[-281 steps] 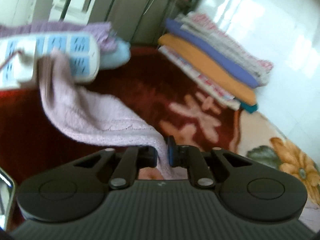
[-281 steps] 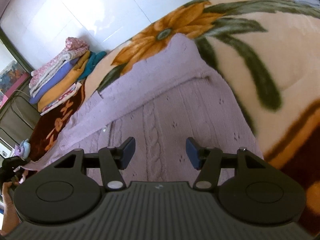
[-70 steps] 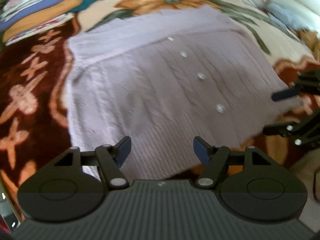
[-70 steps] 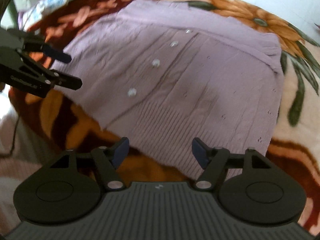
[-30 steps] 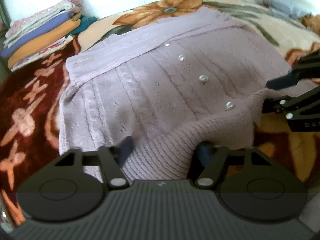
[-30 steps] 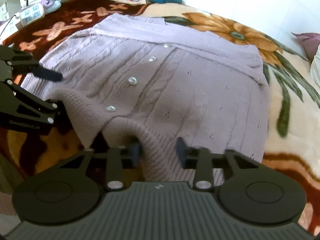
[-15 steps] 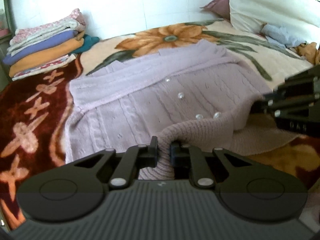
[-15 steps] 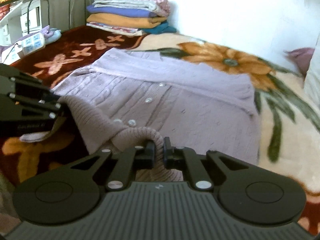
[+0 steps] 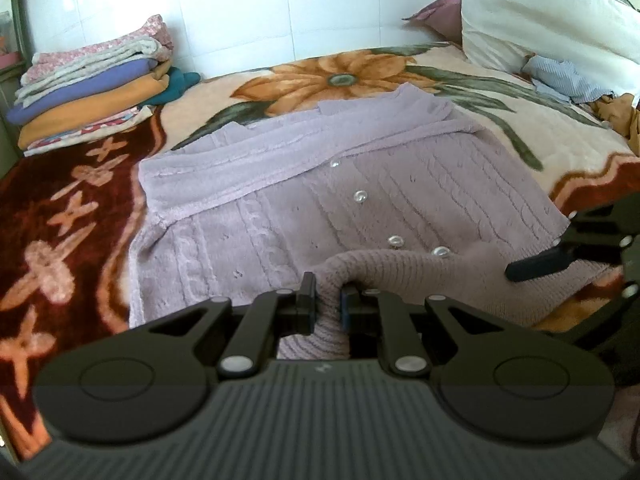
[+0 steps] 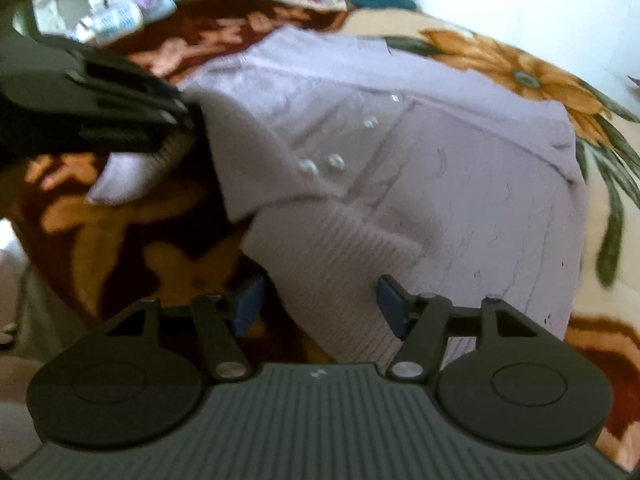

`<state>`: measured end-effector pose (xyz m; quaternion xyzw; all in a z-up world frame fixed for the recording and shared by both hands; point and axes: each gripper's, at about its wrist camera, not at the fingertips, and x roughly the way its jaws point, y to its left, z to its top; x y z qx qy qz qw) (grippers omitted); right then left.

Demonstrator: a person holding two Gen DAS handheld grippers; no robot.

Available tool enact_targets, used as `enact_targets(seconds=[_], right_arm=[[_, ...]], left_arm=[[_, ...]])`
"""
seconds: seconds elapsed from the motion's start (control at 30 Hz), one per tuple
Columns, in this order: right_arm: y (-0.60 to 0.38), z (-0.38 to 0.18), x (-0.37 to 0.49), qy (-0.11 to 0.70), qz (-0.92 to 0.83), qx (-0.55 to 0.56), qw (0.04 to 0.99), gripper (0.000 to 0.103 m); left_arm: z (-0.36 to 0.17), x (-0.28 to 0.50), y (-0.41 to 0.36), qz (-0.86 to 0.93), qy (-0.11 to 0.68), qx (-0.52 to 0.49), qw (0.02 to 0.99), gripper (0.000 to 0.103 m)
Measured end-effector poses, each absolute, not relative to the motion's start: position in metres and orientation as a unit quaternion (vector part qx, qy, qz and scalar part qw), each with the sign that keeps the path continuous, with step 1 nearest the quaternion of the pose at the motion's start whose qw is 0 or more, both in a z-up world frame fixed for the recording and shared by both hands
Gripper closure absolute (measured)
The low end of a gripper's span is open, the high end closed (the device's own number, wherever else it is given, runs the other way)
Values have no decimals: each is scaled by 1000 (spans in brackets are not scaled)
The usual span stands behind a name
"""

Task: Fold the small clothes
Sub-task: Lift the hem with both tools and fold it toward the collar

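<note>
Left wrist view: the lilac cardigan (image 9: 352, 200) lies buttoned and face-up on the floral blanket (image 9: 80, 208), collar toward the wall; the left gripper (image 9: 328, 306) is pinched tight on a ridge of the ribbed hem (image 9: 384, 268), which rises off the blanket; the right gripper (image 9: 560, 260) shows at the right edge with its fingers parted beside the hem's far corner; a stack of folded clothes (image 9: 92, 92) sits well apart at the back left.

Right wrist view (blurred): the right gripper (image 10: 320, 308) has its jaws opening, the ribbed hem (image 10: 340, 240) lying between the pads but not pressed by them; the left gripper (image 10: 120, 116) holds its corner raised at the upper left.

Judgement: a hem-to-collar fold appears to be in hand; it would go best if the right gripper took the hem again level with the left, so both corners lift evenly; an uneven lift risks a skewed crease.
</note>
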<state>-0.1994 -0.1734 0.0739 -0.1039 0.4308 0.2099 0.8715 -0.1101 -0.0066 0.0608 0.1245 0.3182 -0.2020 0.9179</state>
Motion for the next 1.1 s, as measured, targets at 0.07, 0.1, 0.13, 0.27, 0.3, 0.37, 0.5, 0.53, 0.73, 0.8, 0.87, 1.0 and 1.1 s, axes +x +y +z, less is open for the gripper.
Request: enact_targets(seconds=[0.07,0.1,0.13,0.27,0.3,0.37,0.5,0.53,0.73,0.8,0.87,1.0,1.1], right_arm=[[-172,68,-198,433,199,-109,872,34],[-172,66,-198,429,193,-112,875,39],[-172,66,-199,422,184,-116,880,47],[-181,72,-199,391,146,-124,900,90],[-183,75,-199,382,143,-124,905,90],[-185,83,-199,360,135,-119,915,91],[-191,100,-193,312,126,-98,937,91],[-194,105,-188,301,126,-91,941,91],[-201,133,-158,256,121,-72,956,91],[-202,140,-145,242,117,-70,961,91],[-204,149,-131,231,114,-61,964,91],[-206,162,-100,215,113,-36,969,91],[-206,171,-73,204,113,-24,972,91]], left_arm=[[62,-111,-6,-203,317,124,918,88],[62,-111,-6,-203,316,125,918,88],[62,-112,-6,-203,315,126,919,88],[62,-112,-6,-203,315,123,919,88],[63,-112,-6,-202,313,122,920,88],[65,-111,-7,-200,307,121,922,88],[75,-107,-7,-192,288,115,931,88],[79,-105,-7,-191,283,113,933,88],[99,-84,-11,-179,249,108,946,88],[106,-76,-13,-176,236,106,950,89],[114,-67,-15,-172,223,104,954,89],[126,-45,-20,-164,205,97,960,89],[133,-24,-24,-156,192,93,964,89]])
